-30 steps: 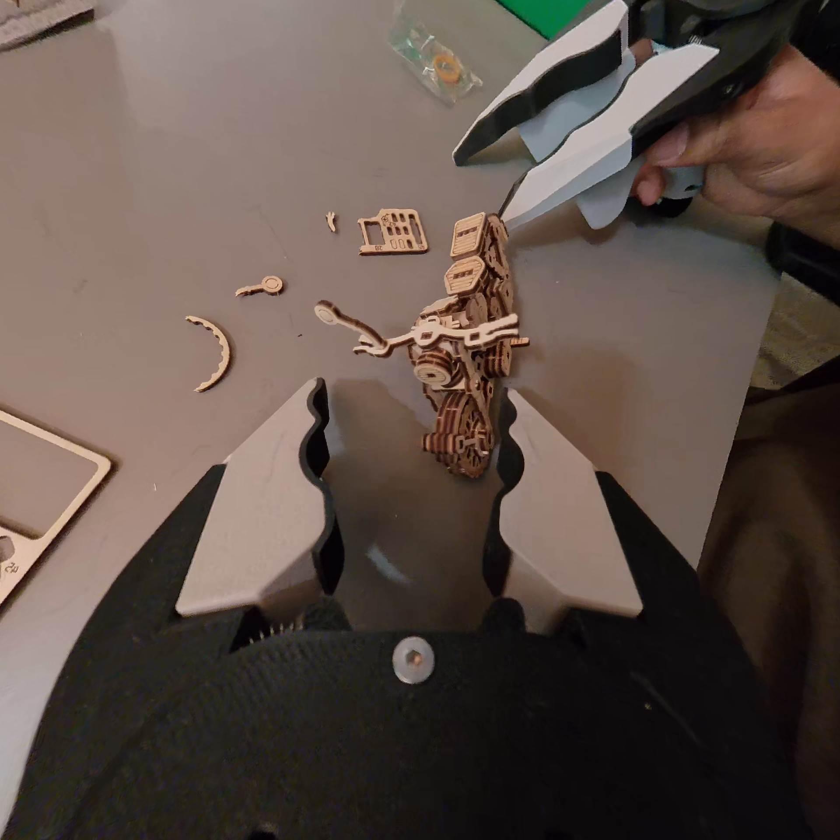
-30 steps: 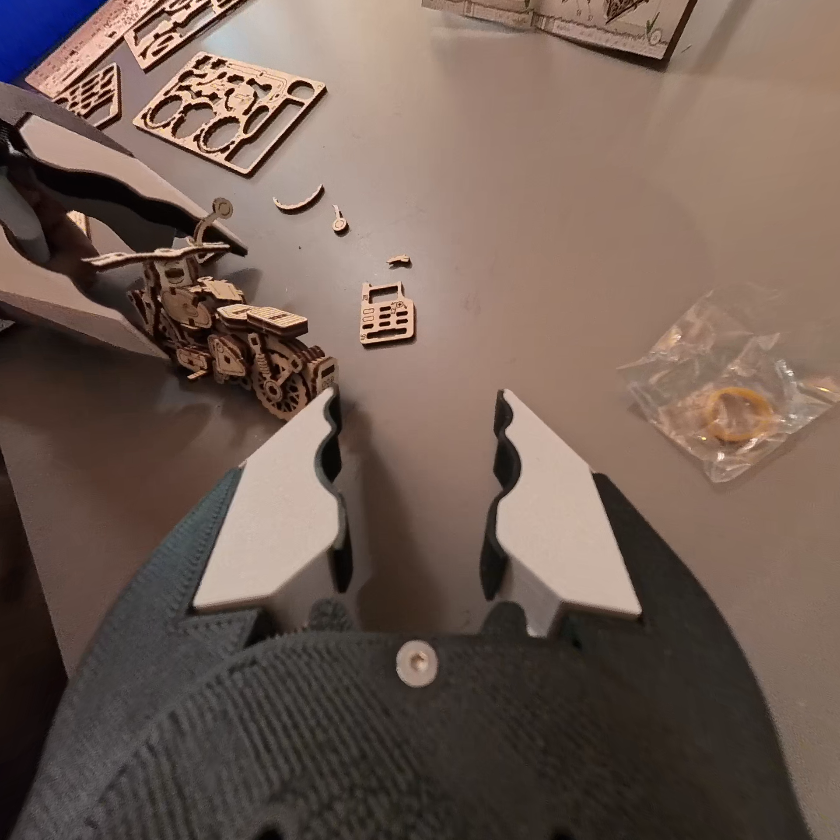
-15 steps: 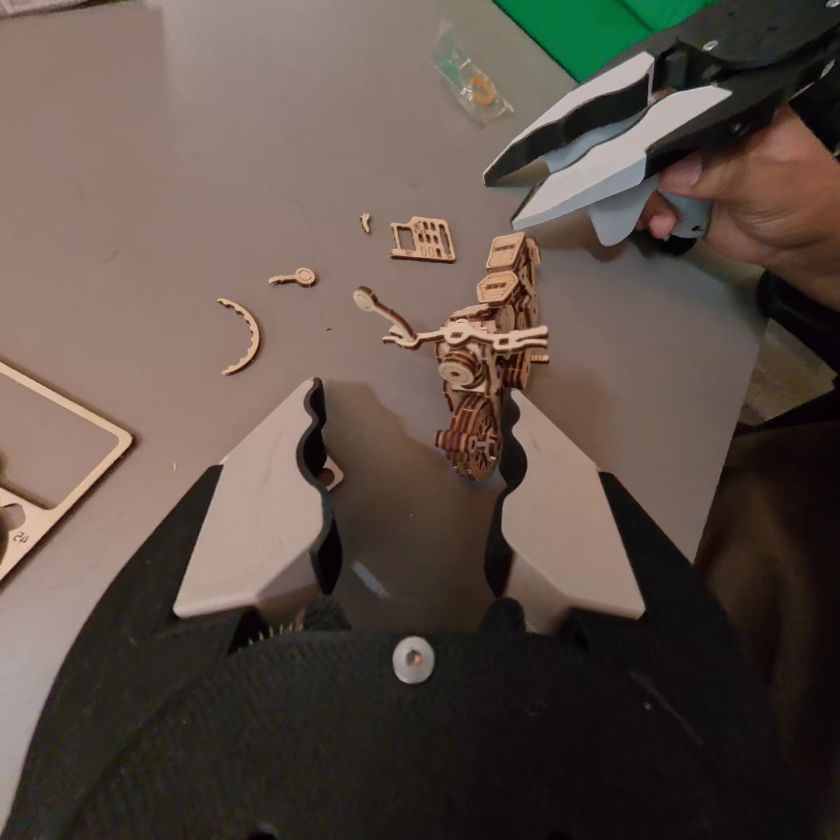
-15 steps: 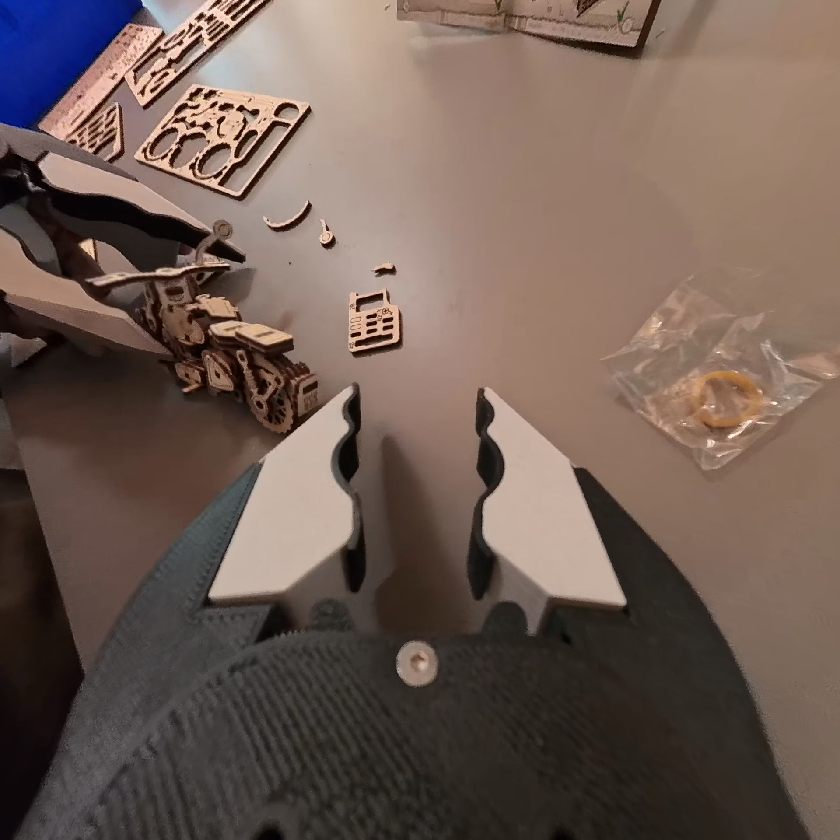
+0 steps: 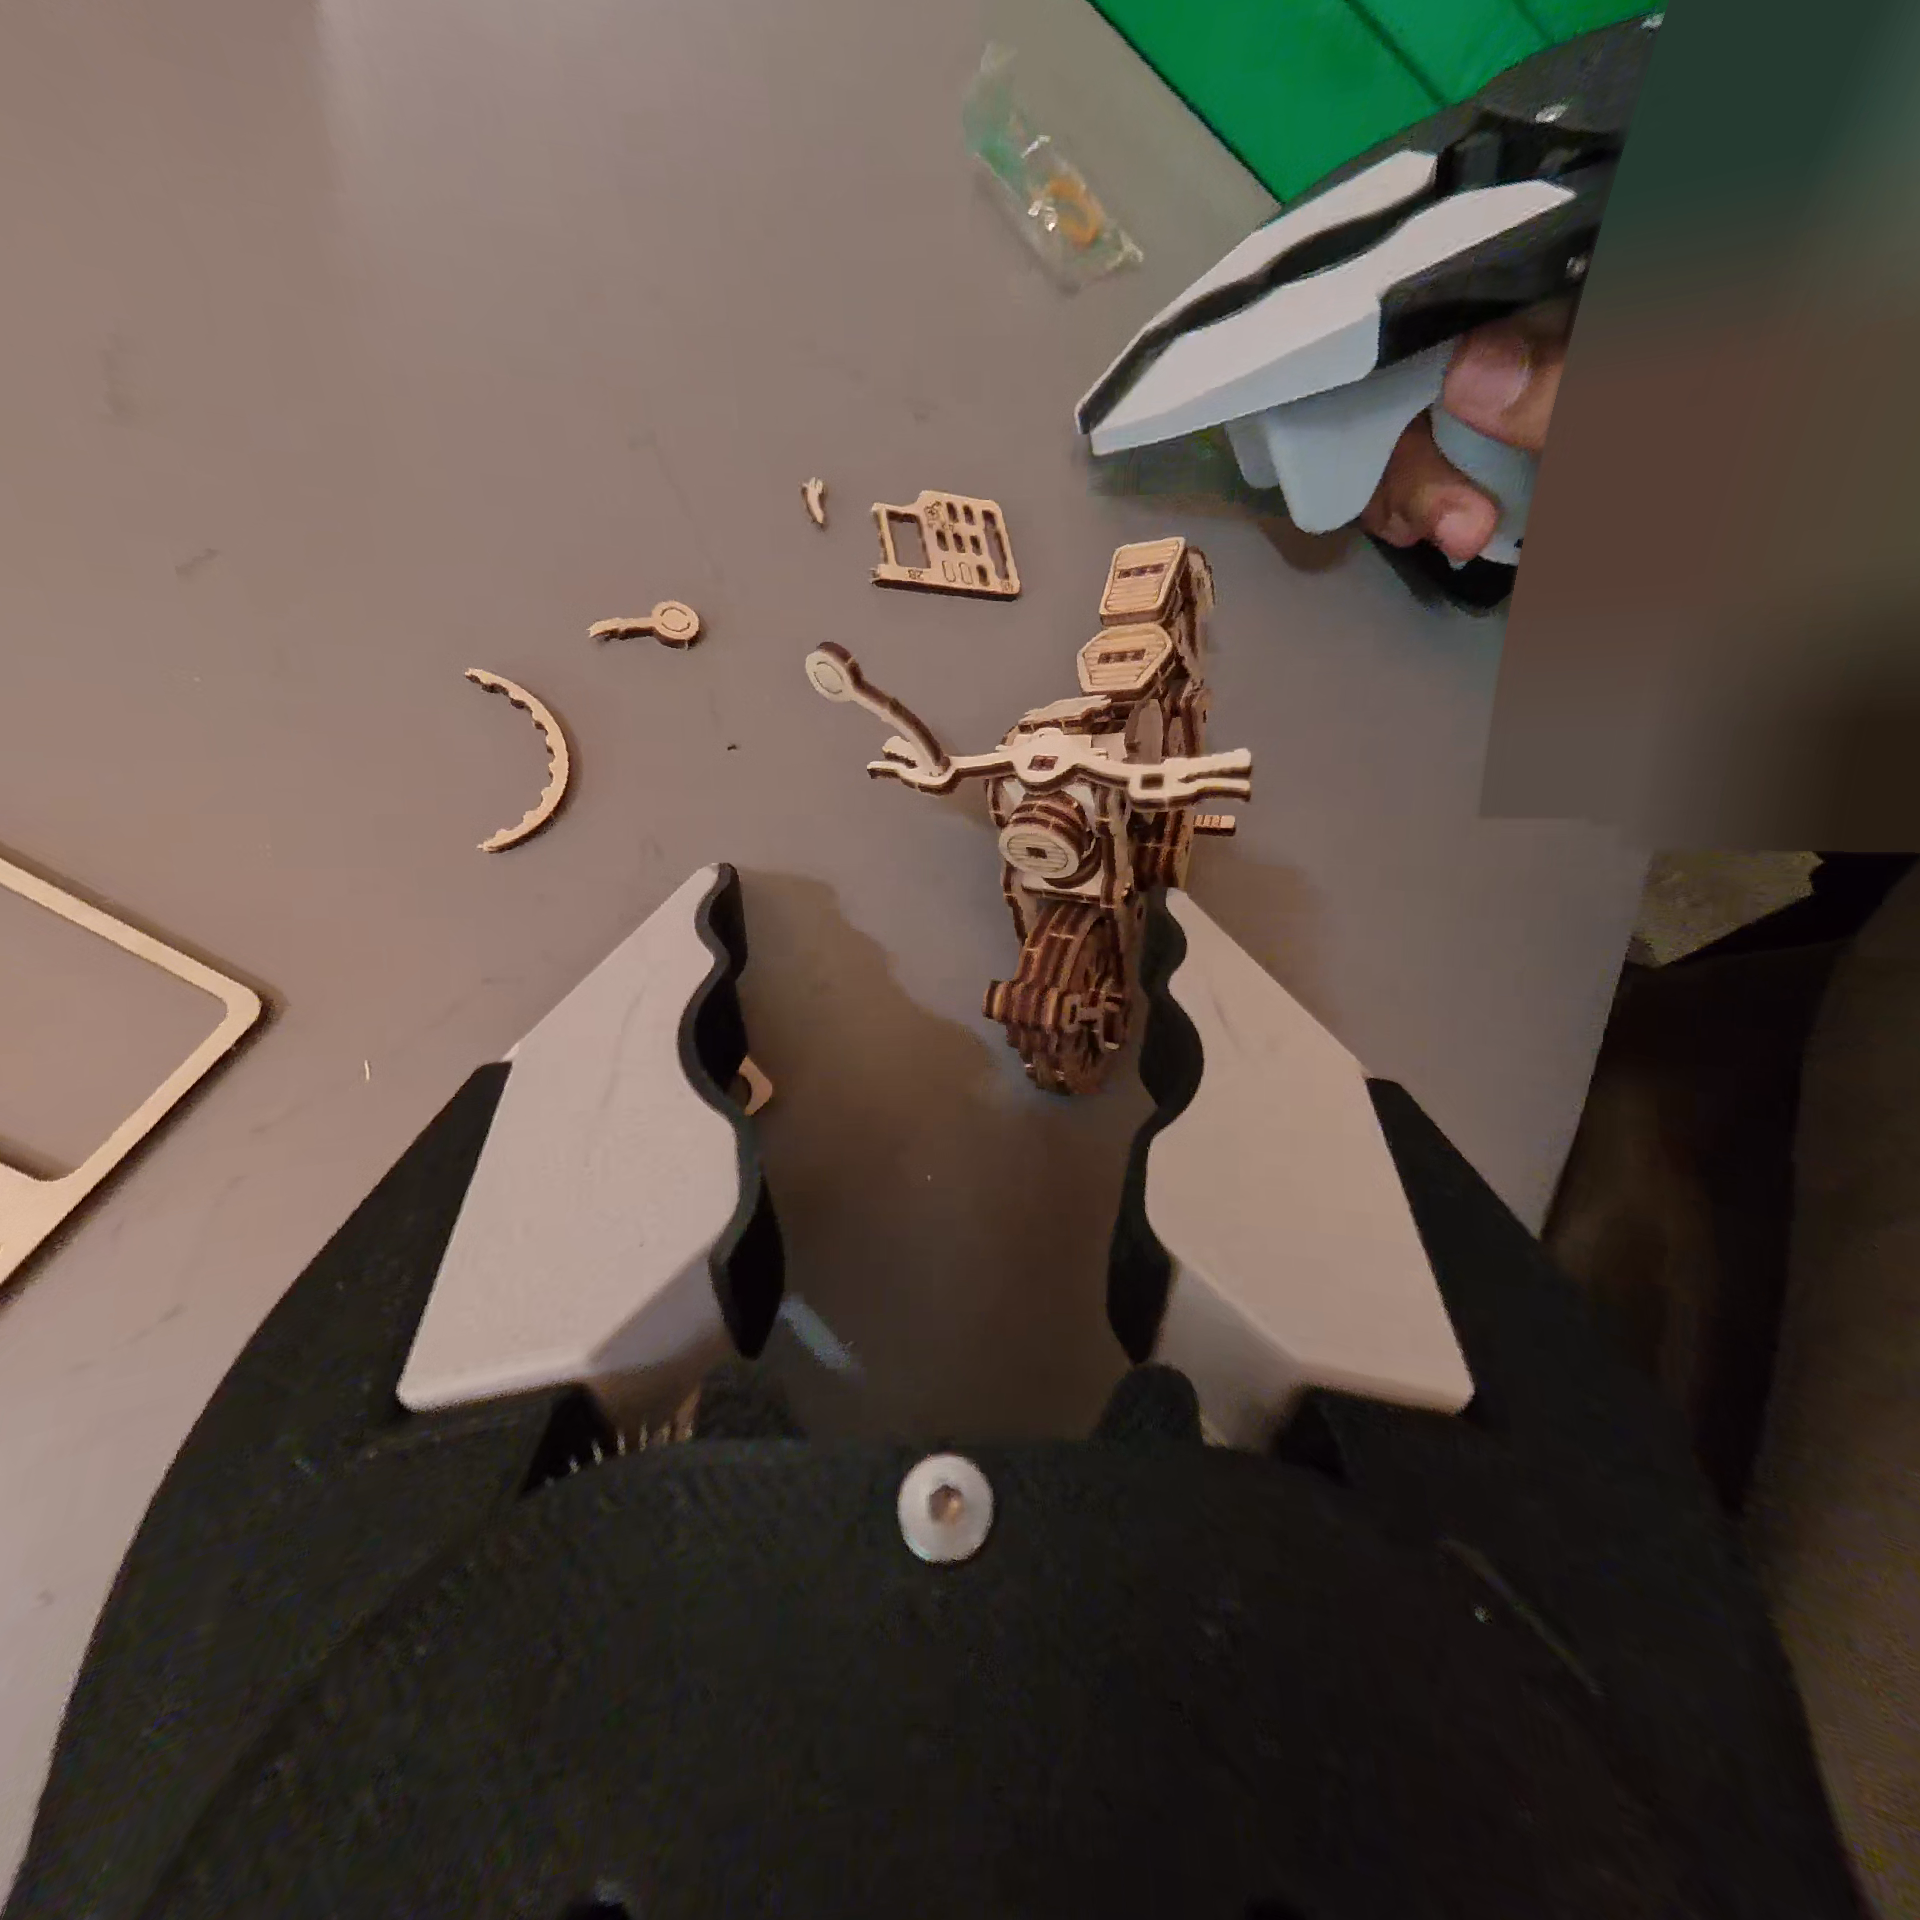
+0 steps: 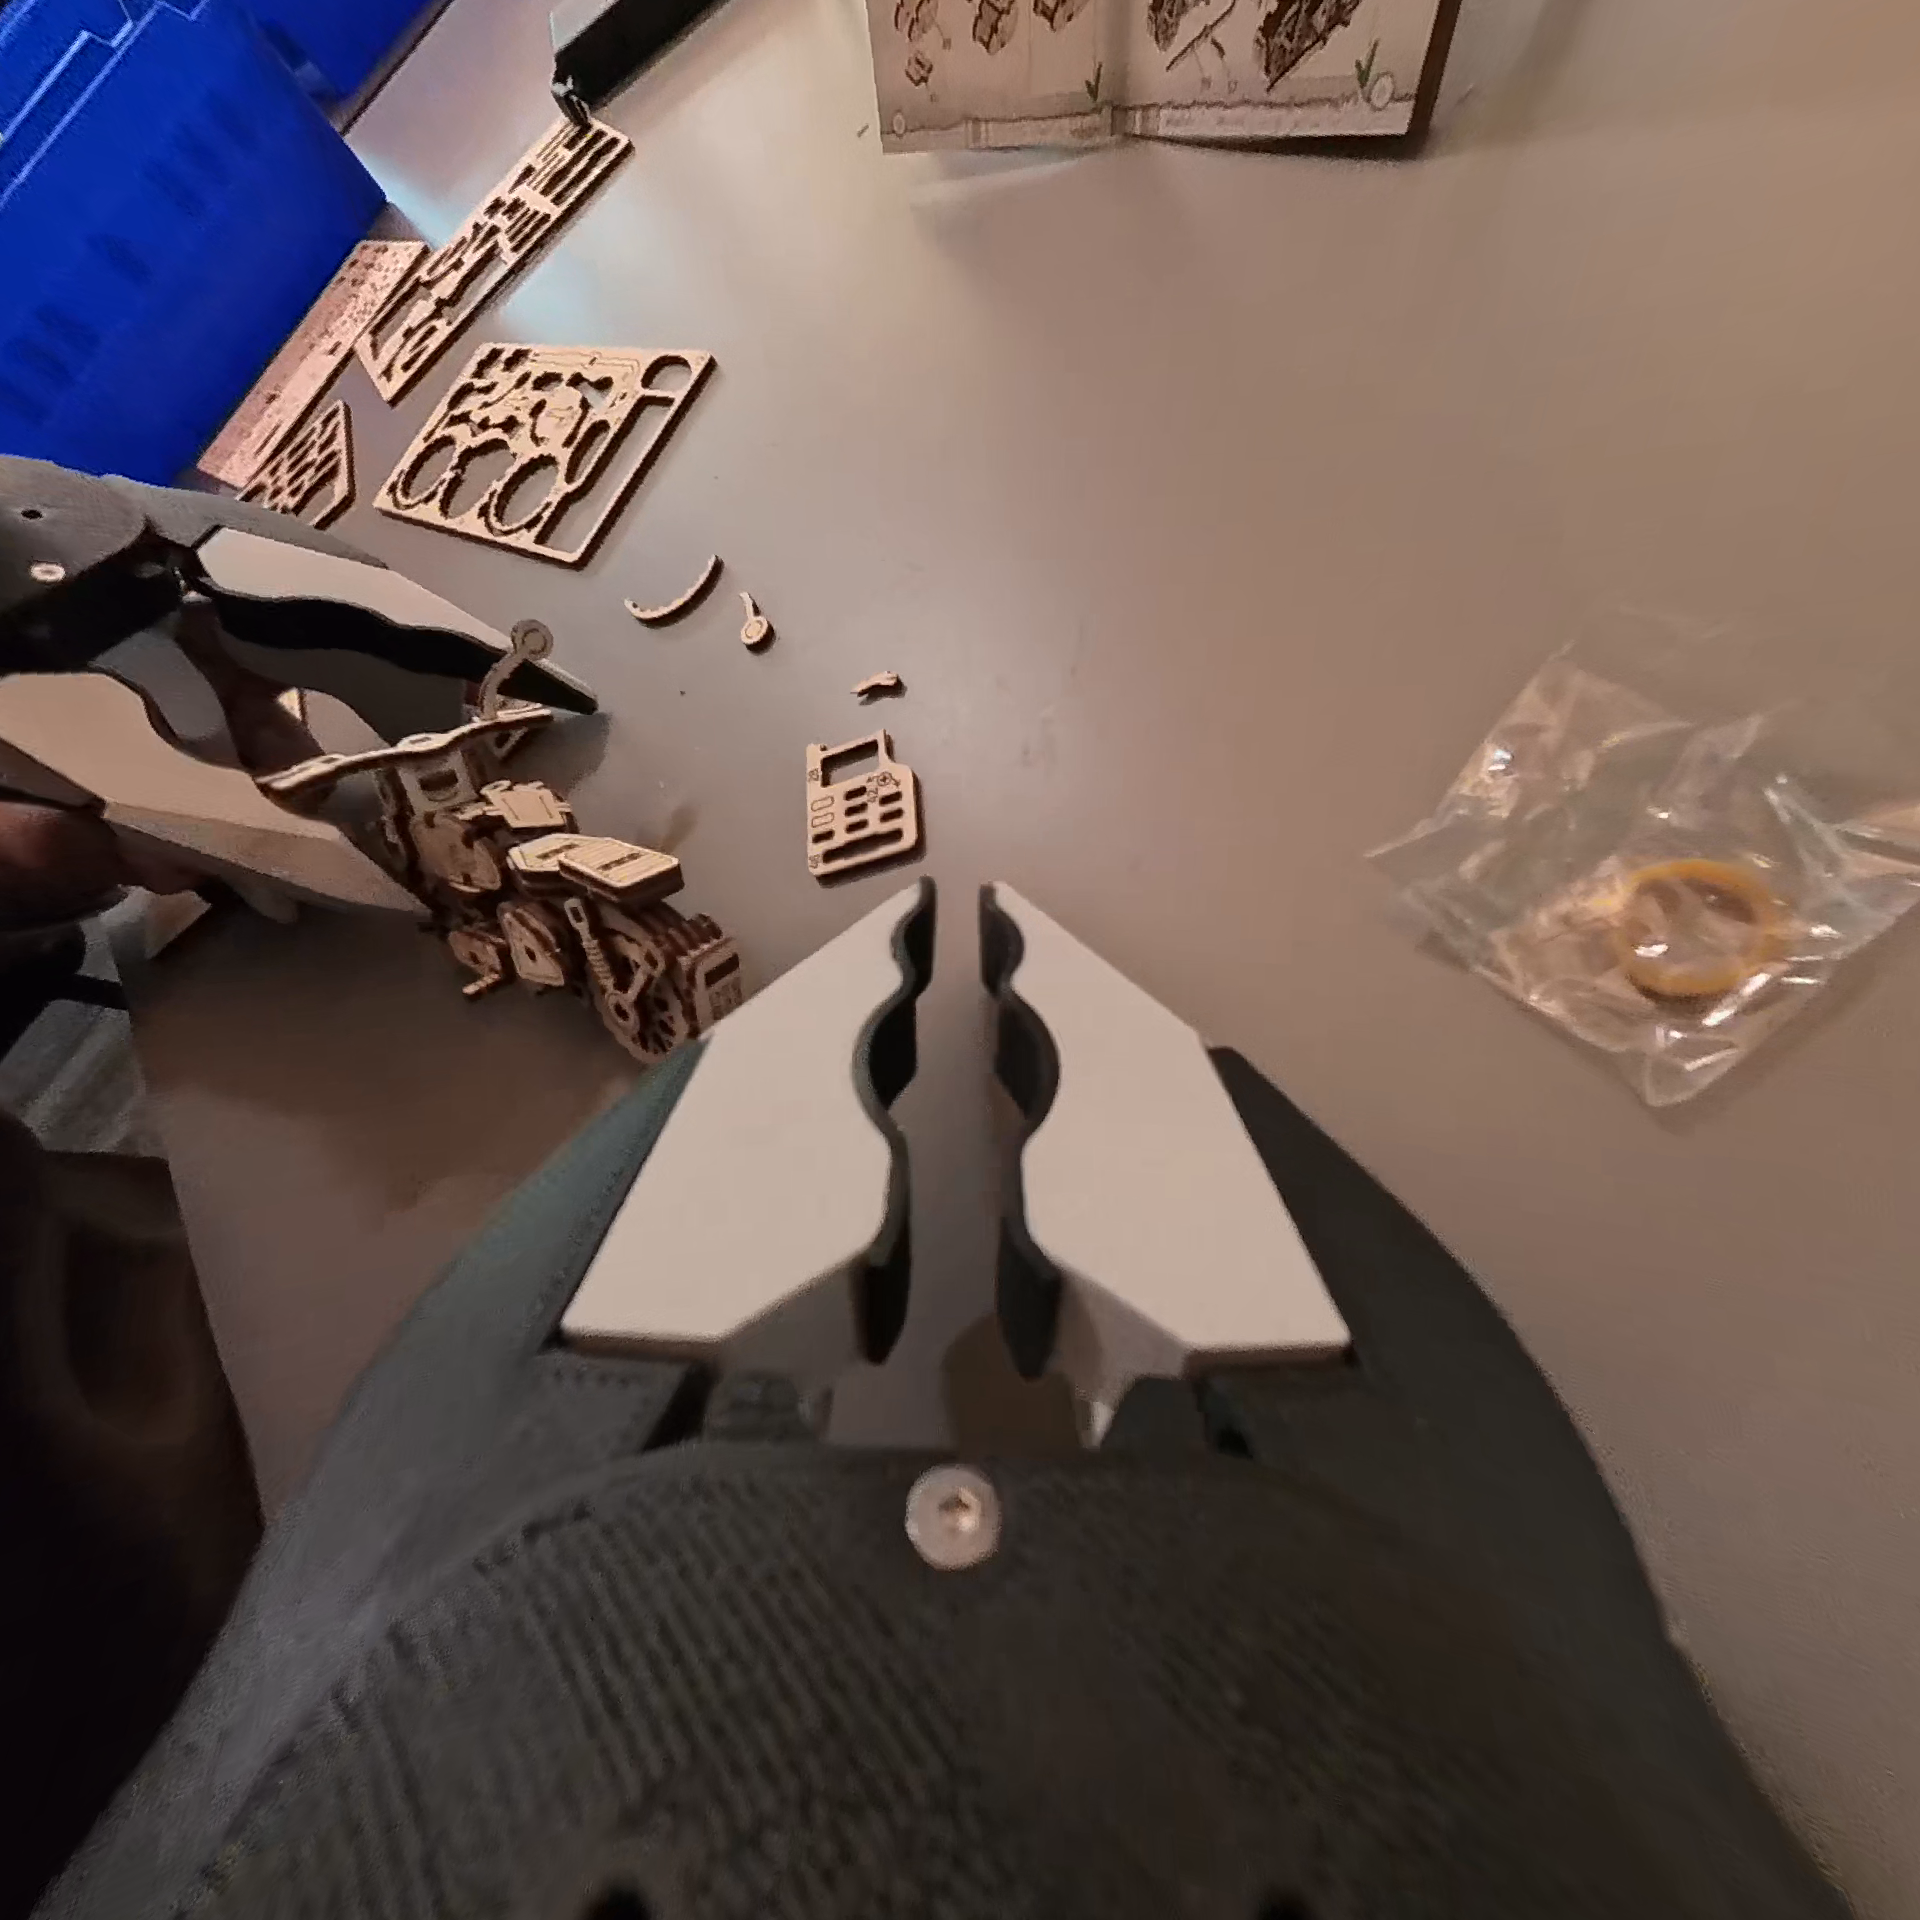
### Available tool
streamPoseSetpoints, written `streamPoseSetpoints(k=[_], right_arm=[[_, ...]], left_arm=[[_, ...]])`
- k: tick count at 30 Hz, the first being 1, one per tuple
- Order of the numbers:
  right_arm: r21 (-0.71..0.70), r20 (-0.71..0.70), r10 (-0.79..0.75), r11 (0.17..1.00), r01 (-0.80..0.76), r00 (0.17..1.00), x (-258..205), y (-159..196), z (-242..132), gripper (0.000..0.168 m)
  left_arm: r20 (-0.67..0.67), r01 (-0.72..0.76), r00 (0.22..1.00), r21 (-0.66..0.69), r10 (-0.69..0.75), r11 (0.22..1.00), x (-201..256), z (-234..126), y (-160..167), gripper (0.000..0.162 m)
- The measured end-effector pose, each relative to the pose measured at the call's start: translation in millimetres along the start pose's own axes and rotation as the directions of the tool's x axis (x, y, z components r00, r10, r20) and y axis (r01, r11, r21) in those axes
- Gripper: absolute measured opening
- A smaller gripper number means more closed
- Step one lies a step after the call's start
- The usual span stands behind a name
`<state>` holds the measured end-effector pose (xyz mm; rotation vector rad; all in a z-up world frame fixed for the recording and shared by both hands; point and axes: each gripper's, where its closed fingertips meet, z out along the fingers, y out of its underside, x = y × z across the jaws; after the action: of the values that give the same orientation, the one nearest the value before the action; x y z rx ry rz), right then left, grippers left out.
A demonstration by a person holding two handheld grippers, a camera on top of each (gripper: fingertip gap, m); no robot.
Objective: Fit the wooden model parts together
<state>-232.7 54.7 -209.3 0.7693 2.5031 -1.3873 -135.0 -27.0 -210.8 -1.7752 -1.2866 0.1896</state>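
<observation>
A wooden motorcycle model [image 5: 1101,831] stands upright on the grey table [image 5: 520,260]. Its front wheel sits between my left gripper's [image 5: 945,894] fingers, close to the right finger. The left gripper is open and grips nothing. In the right wrist view the model [image 6: 582,914] is at the left, with the left gripper [image 6: 499,805] around its front. My right gripper [image 6: 956,888] is empty, with its jaws almost together, and it points at a slotted rectangular part [image 6: 862,810]. It also shows in the left wrist view [image 5: 1247,343], behind the model.
A toothed arc [image 5: 530,764], a round-headed piece [image 5: 655,623] and a tiny piece [image 5: 816,499] lie loose. A plastic bag with a yellow ring [image 6: 1683,925] is at the right. Punched wooden sheets [image 6: 551,457], an instruction sheet [image 6: 1143,73] and a blue box [image 6: 156,239] lie farther back. The table edge [image 5: 1600,1039] is close. One gripper's finger ends stand about 15 cm off the other's.
My right gripper's jaws have gone from wide open to almost together, and it has drawn back from the model's rear. The model now stands straighter. The left gripper stays open.
</observation>
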Motion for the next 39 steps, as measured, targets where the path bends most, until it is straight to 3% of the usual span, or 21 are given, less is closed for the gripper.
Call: streamPoseSetpoints(k=[7, 13, 22, 39], right_arm=[[0.008, -0.103, -0.111, 0.994, 0.112, 0.989, 2.8, -3.7, 1.6, 0.0], [-0.062, -0.296, -0.258, 0.966, 0.25, 0.92, 28.7, -3.8, -1.2, 0.0], [-0.106, -0.305, -0.277, 0.961, 0.257, 0.911, 31.2, 0.0, 3.7, 0.0], [-0.127, -0.341, -0.338, 0.941, 0.313, 0.877, 30.5, -0.5, 4.3, 0.0]], left_arm=[[-0.058, 0.075, 0.996, 0.026, -0.074, 0.997, -1.4, -3.0, -3.5, 0.075], [-0.179, 0.203, 0.966, 0.067, -0.188, 0.977, -2.0, -10.4, -11.0, 0.075], [-0.223, 0.285, 0.94, 0.096, -0.258, 0.954, -7.4, -14.3, -16.6, 0.073], [-0.225, 0.293, 0.938, 0.099, -0.265, 0.951, -8.2, -14.4, -17.1, 0.072]])
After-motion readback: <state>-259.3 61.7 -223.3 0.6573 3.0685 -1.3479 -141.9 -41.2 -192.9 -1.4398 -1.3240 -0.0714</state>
